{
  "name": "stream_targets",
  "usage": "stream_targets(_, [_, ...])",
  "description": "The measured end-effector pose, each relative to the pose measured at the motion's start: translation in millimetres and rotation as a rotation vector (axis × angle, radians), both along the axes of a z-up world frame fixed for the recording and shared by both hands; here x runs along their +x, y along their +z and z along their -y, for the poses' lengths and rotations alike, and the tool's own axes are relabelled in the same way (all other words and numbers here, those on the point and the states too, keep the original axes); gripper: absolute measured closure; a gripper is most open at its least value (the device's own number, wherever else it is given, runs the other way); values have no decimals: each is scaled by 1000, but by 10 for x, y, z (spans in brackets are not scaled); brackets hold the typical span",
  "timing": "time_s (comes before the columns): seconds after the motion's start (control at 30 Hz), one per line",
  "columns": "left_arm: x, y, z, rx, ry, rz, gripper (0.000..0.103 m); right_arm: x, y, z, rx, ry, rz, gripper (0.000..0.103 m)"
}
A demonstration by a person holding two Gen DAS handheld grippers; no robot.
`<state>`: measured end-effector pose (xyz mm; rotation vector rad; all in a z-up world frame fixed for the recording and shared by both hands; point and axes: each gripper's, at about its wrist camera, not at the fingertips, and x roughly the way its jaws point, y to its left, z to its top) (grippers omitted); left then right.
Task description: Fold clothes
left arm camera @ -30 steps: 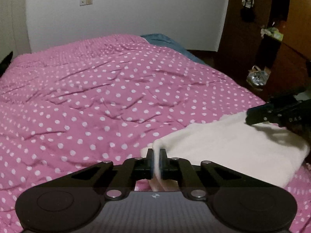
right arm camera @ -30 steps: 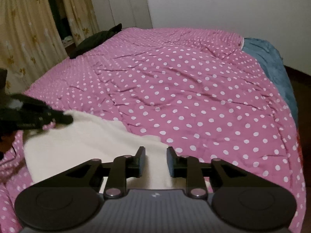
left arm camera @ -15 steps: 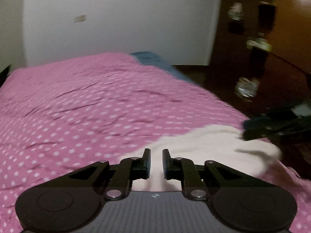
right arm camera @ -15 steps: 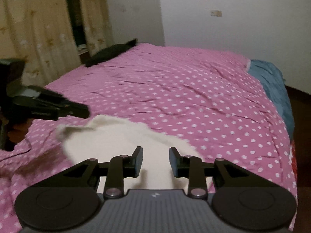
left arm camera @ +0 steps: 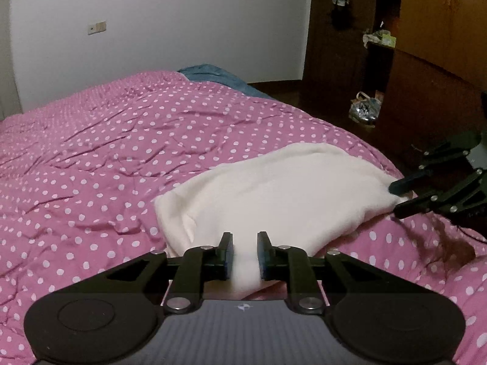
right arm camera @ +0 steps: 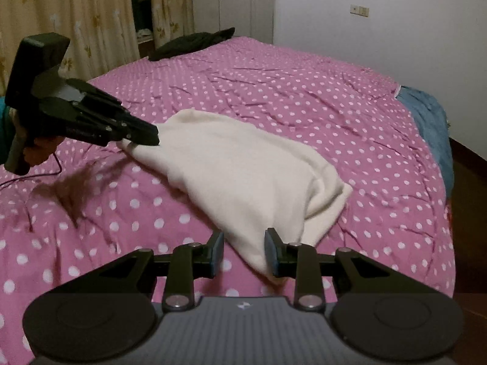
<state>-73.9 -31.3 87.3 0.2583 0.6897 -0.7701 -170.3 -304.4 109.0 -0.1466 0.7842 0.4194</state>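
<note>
A cream folded garment [left arm camera: 280, 194] lies on the pink polka-dot bedspread [left arm camera: 106, 158], near the bed's front edge. My left gripper [left arm camera: 245, 254] is open, its jaws apart on either side of the garment's near corner, with cloth between them. My right gripper [right arm camera: 243, 252] is open too, astride the garment's [right arm camera: 243, 164] other near corner. In the left wrist view the right gripper [left arm camera: 398, 197] shows at the garment's right end, jaws apart. In the right wrist view the left gripper [right arm camera: 146, 135] shows at the garment's left end.
A dark garment [right arm camera: 191, 44] lies at the bed's far corner by the curtains [right arm camera: 76, 24]. A blue blanket [right arm camera: 432, 127] hangs off the far side. A dark wooden cabinet [left arm camera: 426, 70] and a bag [left arm camera: 363, 108] stand on the floor to the right. A lock of brown hair [right arm camera: 70, 191] hangs over the bedspread.
My left gripper was shut on the garment's corner and has opened. Both grippers have opened wider and stand at the near corners. The garment now lies bunched and narrower.
</note>
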Motion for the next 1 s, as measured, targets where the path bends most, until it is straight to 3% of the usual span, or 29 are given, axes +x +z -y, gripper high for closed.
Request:
stream_targets(0.1, [-14, 82, -14, -4, 9, 7, 69, -39, 119, 96, 45, -16, 6, 74])
stream_targets(0.13, [-17, 114, -21, -9, 14, 8, 58, -30, 158, 130, 60, -28, 19, 74])
stream_targets(0.37, [-31, 255, 144, -62, 20, -18, 33, 252, 191, 183, 181, -133, 79, 70])
stream_targets(0.43, [-55, 219, 223, -49, 13, -15, 33, 349, 114, 137, 196, -138, 71, 70])
stream_targets(0.67, [-136, 73, 247, 5, -24, -22, 33, 316, -29, -21, 74, -93, 58, 70])
stream_targets(0.87, [24, 261, 272, -96, 23, 3, 35, 401, 133, -212, 106, -18, 103, 70])
stream_targets(1.0, [79, 110, 333, -55, 26, -38, 42, 429, 15, -418, 60, 61, 84, 72])
